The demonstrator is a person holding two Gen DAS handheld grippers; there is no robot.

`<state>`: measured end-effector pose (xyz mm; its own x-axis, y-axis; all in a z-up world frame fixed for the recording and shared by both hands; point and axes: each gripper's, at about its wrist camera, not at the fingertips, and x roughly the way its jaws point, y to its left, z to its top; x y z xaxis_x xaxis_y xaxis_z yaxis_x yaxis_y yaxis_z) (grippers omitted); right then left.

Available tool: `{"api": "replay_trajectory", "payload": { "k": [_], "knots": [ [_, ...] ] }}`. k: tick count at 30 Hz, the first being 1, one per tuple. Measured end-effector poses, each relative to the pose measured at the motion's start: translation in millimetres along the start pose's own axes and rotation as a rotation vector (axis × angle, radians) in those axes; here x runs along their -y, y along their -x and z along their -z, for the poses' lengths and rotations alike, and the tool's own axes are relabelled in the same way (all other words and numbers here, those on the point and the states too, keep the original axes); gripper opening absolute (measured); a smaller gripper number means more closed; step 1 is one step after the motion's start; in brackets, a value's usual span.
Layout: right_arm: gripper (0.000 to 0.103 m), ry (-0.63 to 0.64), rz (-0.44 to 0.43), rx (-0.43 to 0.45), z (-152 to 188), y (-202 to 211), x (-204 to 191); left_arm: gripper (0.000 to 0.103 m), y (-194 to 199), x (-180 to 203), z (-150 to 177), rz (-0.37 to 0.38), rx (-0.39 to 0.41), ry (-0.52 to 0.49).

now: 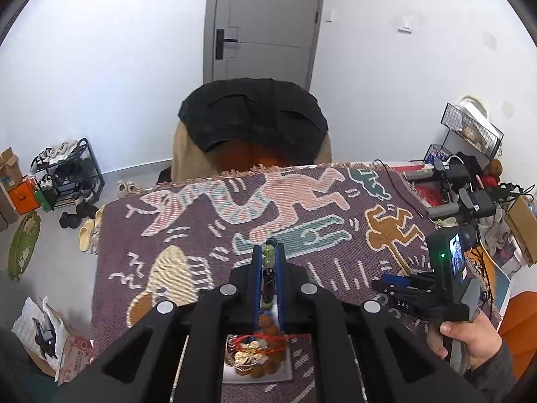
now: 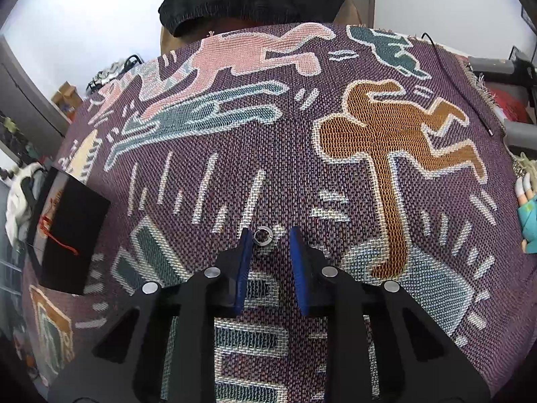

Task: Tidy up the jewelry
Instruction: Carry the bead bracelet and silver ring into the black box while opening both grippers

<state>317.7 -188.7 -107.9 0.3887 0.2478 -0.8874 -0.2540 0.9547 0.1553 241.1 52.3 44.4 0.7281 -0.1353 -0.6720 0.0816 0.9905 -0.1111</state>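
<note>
My left gripper [image 1: 269, 248] is shut on a bead bracelet [image 1: 268, 262] of green and dark beads, held lengthwise between the blue pads above the patterned cloth. Beneath it a white tray [image 1: 285, 374] holds gold pieces, brown beads and red cord. In the right wrist view a small silver ring [image 2: 262, 236] lies flat on the cloth between the fingertips of my right gripper [image 2: 270, 232]. The left pad [image 2: 246, 245] is close beside the ring, the right pad [image 2: 297, 248] stands apart from it. The right gripper [image 1: 381, 282] also shows at the right, low over the cloth.
A woven cloth [image 2: 386, 141] with figures covers the table. A black box [image 2: 67, 228] with red cord on it sits at the left. A thin black cable [image 2: 459, 84] crosses the far right corner. A chair with a black garment [image 1: 255, 117] stands behind the table.
</note>
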Motion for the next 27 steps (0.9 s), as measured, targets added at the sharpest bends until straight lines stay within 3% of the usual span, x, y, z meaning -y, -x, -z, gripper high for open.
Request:
{"api": "replay_trajectory", "payload": {
  "k": [2,3,8,10,19,20,21,22,24,27],
  "knots": [
    [0.022,0.014,0.020,-0.005,0,0,-4,0.005,6,-6,3,-0.003,0.006,0.003],
    [0.013,0.022,0.029,-0.007,0,-1,-6,0.005,8,-9,5,-0.003,0.007,0.006],
    [0.011,0.043,0.035,-0.016,-3,-2,-8,0.005,10,-20,19,0.016,-0.002,0.029],
    [0.002,0.041,0.026,-0.015,-3,1,-8,0.005,8,-23,26,0.026,-0.012,0.035],
    [0.003,0.060,0.037,-0.012,-11,13,-14,0.006,-22,-26,61,0.056,-0.080,0.061],
    [0.004,0.050,0.040,-0.021,-13,11,-13,0.006,-24,-26,63,0.057,-0.085,0.061],
    [0.017,0.043,0.043,-0.027,-14,9,-11,0.006,-25,-27,65,0.058,-0.088,0.061],
    [0.041,0.035,0.044,-0.030,-15,7,-10,0.006,-28,-28,67,0.059,-0.094,0.062],
    [0.067,0.025,0.057,-0.007,-17,7,-8,0.006,-33,-31,70,0.061,-0.108,0.073],
    [0.067,0.029,0.056,0.012,-19,6,-10,0.006,-39,-37,75,0.065,-0.124,0.096]
  ]
}}
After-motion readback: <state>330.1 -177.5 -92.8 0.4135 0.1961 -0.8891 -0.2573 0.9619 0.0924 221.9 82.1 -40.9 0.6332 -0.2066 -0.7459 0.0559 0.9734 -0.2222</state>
